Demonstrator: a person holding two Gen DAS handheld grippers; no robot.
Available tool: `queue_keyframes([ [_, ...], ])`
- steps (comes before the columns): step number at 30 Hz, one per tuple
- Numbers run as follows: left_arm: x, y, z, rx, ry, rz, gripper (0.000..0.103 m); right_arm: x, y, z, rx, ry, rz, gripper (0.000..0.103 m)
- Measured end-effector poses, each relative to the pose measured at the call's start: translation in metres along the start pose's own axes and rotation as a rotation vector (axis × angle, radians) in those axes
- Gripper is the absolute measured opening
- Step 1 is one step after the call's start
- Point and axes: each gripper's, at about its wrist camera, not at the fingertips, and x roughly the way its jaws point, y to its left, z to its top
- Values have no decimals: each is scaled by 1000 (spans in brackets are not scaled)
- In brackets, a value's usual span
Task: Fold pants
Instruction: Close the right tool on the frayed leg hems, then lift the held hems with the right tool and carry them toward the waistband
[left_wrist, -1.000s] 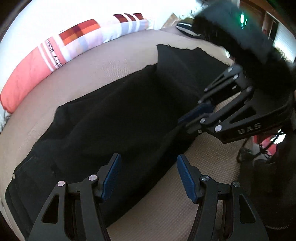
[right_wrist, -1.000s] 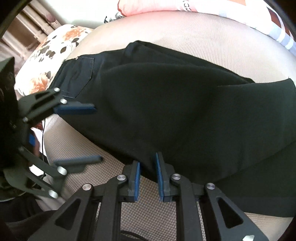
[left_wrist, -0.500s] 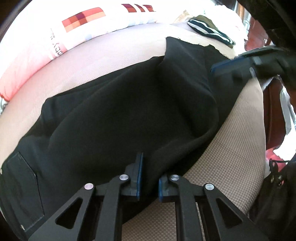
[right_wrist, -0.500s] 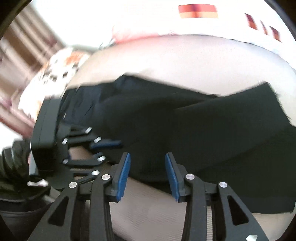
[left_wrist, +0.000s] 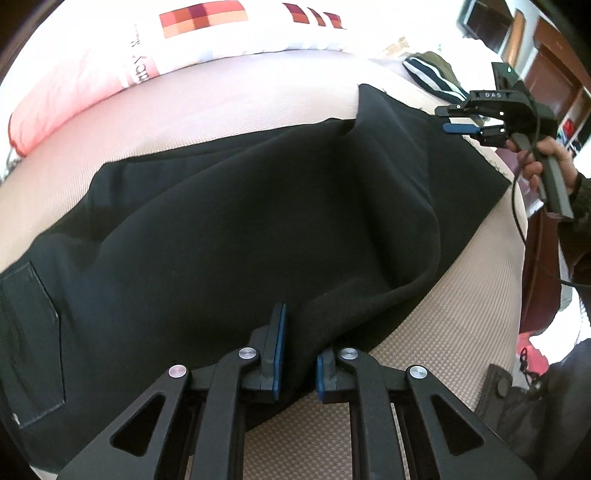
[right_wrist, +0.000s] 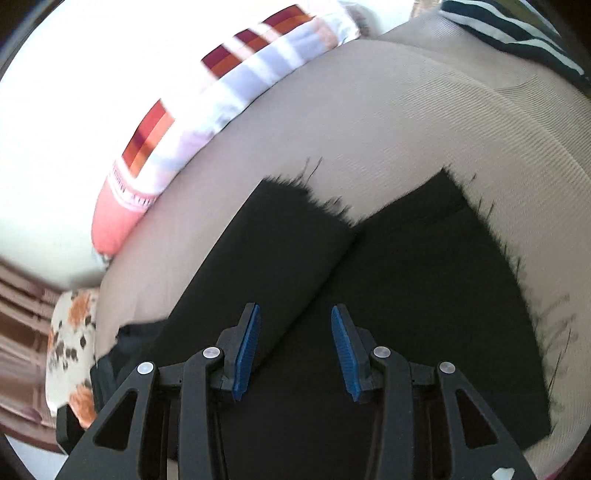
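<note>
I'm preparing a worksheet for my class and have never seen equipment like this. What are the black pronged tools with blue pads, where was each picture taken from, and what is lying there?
No robot here: a person holds a two-finger tool in each hand, with a camera on each looking along its fingers.

In the left camera's picture, the left hand-held gripper is shut on the near edge of the black pants, which lie on a beige bed surface. The other tool shows far right, in the person's hand.

In the right camera's picture, the right hand-held gripper is open above the frayed pant legs, holding nothing. A striped pillow lies behind.
</note>
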Motion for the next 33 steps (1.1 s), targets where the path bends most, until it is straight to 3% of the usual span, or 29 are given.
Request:
queue_keyframes([
  [5,0,4,2,-47,8,-10,14,9,-24,21,41,-13,-22,36],
  [11,2,5,2,-65,13,-7,14,25,-32,32,46,-10,0,26],
  [14,1,6,0,-74,15,-9,14,29,-29,38,38,-14,-11,10],
  [17,0,6,1,-70,17,-5,14,22,-26,39,29,-31,-24,4],
  [26,-2,0,-1,-23,6,10,14,-65,-4,-8,-105,-204,-267,3],
  [30,0,-5,-2,15,5,24,14,-82,-23,-44,-83,-221,-395,3],
  [33,2,-8,-2,45,2,33,14,-77,-48,-70,-10,-179,-441,2],
])
